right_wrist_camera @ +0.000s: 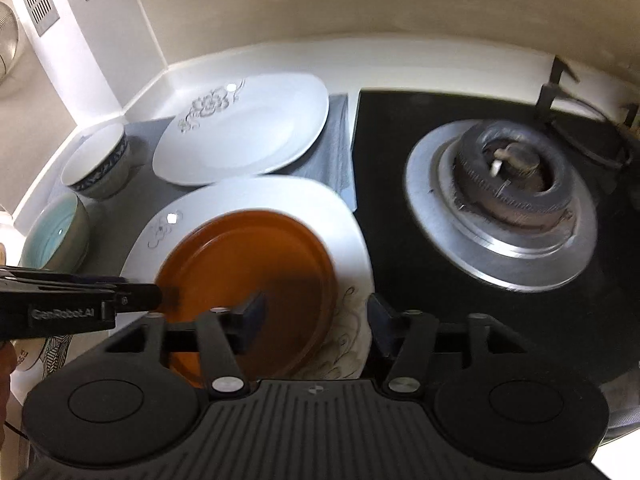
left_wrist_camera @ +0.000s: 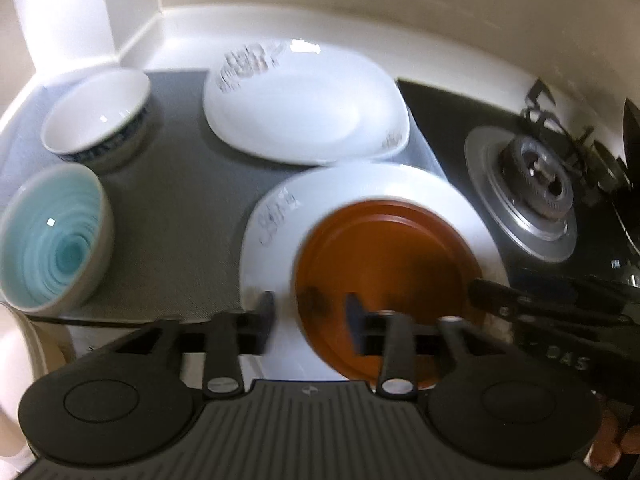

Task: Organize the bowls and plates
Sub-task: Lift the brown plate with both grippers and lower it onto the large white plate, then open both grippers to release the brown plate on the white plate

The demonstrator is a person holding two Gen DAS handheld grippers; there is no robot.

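An orange plate (left_wrist_camera: 384,276) lies on a round white plate (left_wrist_camera: 276,216) at the near edge of a grey mat (left_wrist_camera: 180,184). A square white plate (left_wrist_camera: 304,108) lies behind them. A blue-patterned white bowl (left_wrist_camera: 96,116) and a teal bowl (left_wrist_camera: 52,240) stand at the left. My left gripper (left_wrist_camera: 312,320) is open, its fingers either side of the orange plate's left rim. My right gripper (right_wrist_camera: 316,316) is open, its fingers either side of the orange plate's (right_wrist_camera: 248,280) right rim over the white plate (right_wrist_camera: 352,232). Each gripper shows in the other's view (left_wrist_camera: 492,292) (right_wrist_camera: 136,300).
A black gas hob (right_wrist_camera: 400,216) with a steel burner (right_wrist_camera: 504,204) lies right of the mat. A white wall and counter upstand (left_wrist_camera: 280,16) run behind. A patterned cup (right_wrist_camera: 40,352) shows at the lower left of the right wrist view.
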